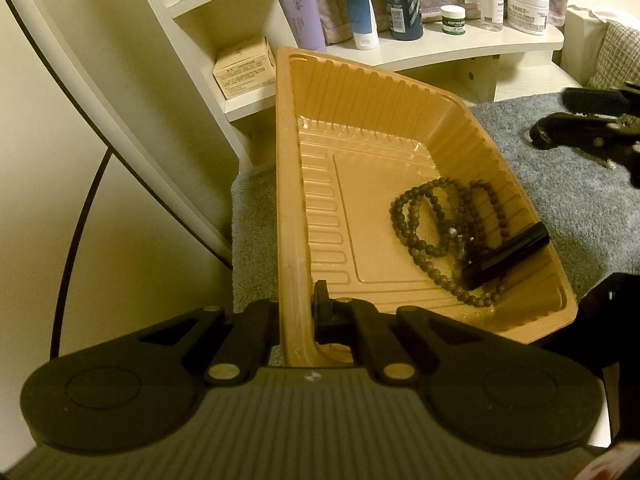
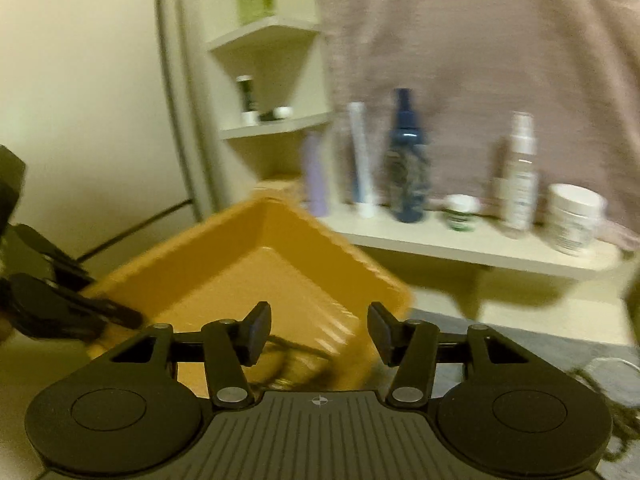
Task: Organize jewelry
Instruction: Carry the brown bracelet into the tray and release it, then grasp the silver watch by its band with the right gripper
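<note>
An orange plastic tray point(image 1: 292, 208) is tilted above the grey mat. My left gripper point(image 1: 296, 316) is shut on the tray's near left rim. Dark beaded strands point(image 1: 436, 216) and a black tube point(image 1: 506, 256) lie in the tray's right corner. My right gripper point(image 2: 318, 334) is open and empty, just in front of the tray point(image 2: 240, 272); this view is blurred. The right gripper also shows at the right edge of the left wrist view point(image 1: 588, 128). Another dark strand point(image 2: 616, 412) lies on the mat at the lower right.
A white shelf point(image 1: 460, 46) behind the tray holds bottles, tubes and cream jars point(image 1: 528, 8). A small cardboard box point(image 1: 244, 68) sits on a lower shelf. A grey mat point(image 1: 568, 184) covers the table. A black cable point(image 1: 76, 236) runs along the wall at left.
</note>
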Available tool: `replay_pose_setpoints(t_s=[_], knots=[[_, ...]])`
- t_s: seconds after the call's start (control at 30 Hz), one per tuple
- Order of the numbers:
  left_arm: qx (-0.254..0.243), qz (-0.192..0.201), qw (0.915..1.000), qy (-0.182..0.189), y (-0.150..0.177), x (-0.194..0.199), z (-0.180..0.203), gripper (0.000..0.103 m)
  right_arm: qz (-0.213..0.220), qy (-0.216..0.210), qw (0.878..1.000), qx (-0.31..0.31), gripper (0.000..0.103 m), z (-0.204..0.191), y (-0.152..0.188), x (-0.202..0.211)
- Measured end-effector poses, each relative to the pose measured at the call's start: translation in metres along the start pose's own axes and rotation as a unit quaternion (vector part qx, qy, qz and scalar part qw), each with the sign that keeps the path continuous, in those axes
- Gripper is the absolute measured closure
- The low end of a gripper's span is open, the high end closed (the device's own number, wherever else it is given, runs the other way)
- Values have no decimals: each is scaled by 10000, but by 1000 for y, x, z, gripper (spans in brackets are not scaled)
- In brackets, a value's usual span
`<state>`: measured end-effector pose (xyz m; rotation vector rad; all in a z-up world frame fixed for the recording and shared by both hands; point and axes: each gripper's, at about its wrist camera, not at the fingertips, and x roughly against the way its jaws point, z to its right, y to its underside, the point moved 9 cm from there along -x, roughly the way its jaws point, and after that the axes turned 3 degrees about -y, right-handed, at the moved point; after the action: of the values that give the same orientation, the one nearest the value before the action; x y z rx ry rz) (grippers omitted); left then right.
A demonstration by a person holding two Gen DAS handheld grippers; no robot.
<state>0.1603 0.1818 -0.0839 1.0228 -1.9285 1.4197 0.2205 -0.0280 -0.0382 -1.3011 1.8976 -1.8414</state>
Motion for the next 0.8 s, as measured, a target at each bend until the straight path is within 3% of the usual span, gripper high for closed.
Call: replay_pose_setpoints(t_s=[0.4, 0.6, 0.8], knots=[[15, 33, 10000, 6, 0, 1, 0, 100, -269, 1544, 9852, -694, 47, 96, 68, 63], [18, 35, 10000, -13, -1, 2, 0, 101, -398, 1993, 9757, -821, 47, 126, 82, 71], [18, 38, 10000, -11, -1, 2, 0, 100, -523, 2170, 9699, -972, 47, 138, 91, 57]])
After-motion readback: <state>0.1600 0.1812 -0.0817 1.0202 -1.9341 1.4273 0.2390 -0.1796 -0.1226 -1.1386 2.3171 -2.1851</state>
